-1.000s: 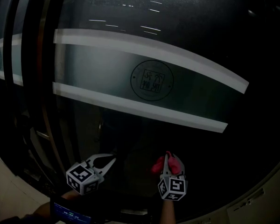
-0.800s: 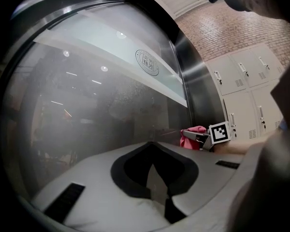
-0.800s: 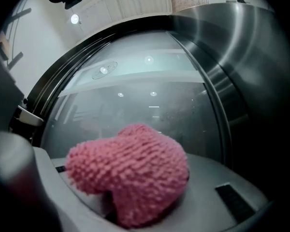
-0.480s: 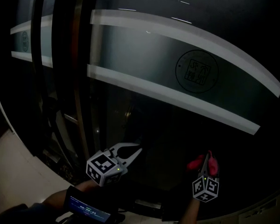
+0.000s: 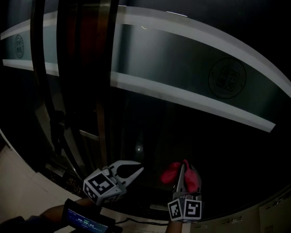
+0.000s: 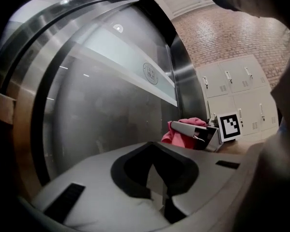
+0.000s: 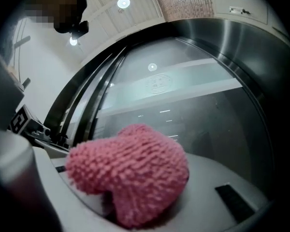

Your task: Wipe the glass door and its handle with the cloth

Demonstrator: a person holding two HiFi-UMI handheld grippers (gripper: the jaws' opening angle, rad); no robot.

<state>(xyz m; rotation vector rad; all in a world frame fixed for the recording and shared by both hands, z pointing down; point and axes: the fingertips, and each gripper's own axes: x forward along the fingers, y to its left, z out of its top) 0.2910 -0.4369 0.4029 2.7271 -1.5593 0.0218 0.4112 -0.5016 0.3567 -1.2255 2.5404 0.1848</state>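
The soft, light pink cloth (image 7: 130, 170) (it should squash flat against the hard, slick glass door (image 5: 184, 81)) is pinched by the right gripper (image 5: 184, 174); the left gripper (image 5: 130, 169), near the door, gapes empty.

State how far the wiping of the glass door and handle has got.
Done: nothing visible; no wiped patch can be told on the glass door. In hand: the right gripper is shut on the pink cloth, low before the glass; the left gripper is open, empty. Left: door and what looks like its handle.
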